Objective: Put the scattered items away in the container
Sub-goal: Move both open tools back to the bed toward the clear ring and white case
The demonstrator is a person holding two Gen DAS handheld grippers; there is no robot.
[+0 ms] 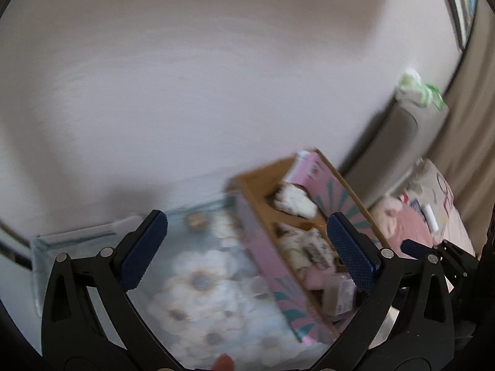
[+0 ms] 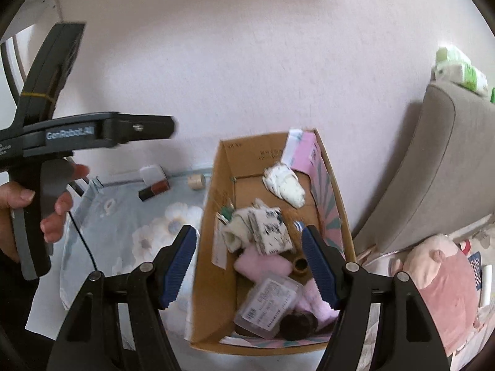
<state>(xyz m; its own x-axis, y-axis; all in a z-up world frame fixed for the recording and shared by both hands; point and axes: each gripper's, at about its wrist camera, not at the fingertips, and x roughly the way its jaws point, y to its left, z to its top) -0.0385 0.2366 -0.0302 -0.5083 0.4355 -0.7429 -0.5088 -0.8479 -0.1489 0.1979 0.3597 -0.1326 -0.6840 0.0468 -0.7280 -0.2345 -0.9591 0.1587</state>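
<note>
Cardboard box point(image 2: 272, 247) already holds most items; polish bottle point(image 2: 154, 189) and tape roll point(image 2: 196, 181) remain outside, far left. Both tongs, left tongs point(image 1: 247, 250) and right tongs point(image 2: 250, 266), gape wide, empty.

Pale wall point(image 2: 247, 61) behind, grey upholstered chair back point(image 2: 433, 170) at right, green-and-white packet point(image 2: 461, 68) on its top edge, pink plush pig point(image 2: 439, 278) below it
</note>
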